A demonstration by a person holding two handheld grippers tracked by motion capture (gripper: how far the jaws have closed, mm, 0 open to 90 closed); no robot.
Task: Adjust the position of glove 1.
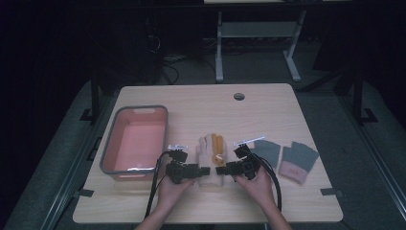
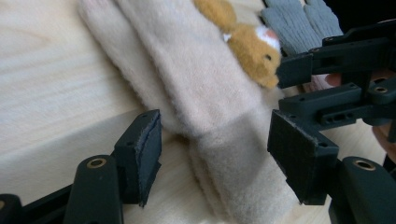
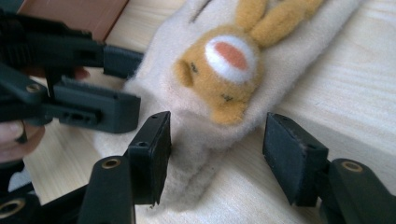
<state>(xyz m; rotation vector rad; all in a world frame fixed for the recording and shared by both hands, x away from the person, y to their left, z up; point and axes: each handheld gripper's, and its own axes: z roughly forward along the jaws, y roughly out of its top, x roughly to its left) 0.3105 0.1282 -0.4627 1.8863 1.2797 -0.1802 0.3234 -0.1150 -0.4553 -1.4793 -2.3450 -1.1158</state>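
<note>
A cream fleece glove [image 1: 209, 153] with an orange plush bunny [image 1: 218, 143] on it lies at the middle of the table. My left gripper [image 1: 205, 170] comes at its cuff from the left and my right gripper [image 1: 220, 170] from the right, tips nearly facing. In the left gripper view the open left gripper [image 2: 217, 135] straddles the cuff [image 2: 243, 154], with the right gripper [image 2: 327, 65] beyond the bunny [image 2: 250, 44]. In the right gripper view the open right gripper [image 3: 217, 135] straddles the glove [image 3: 196, 126] just below the bunny [image 3: 224, 70], with the left gripper [image 3: 93, 105] at the left.
A pink basin with a grey rim [image 1: 109, 143] stands left of the glove, its corner [image 3: 84, 9] close to the left gripper. Two grey gloves with pink cuffs [image 1: 267, 151] [image 1: 298, 162] lie to the right. The table's far half [image 1: 210, 103] is bare wood with a cable hole [image 1: 239, 96].
</note>
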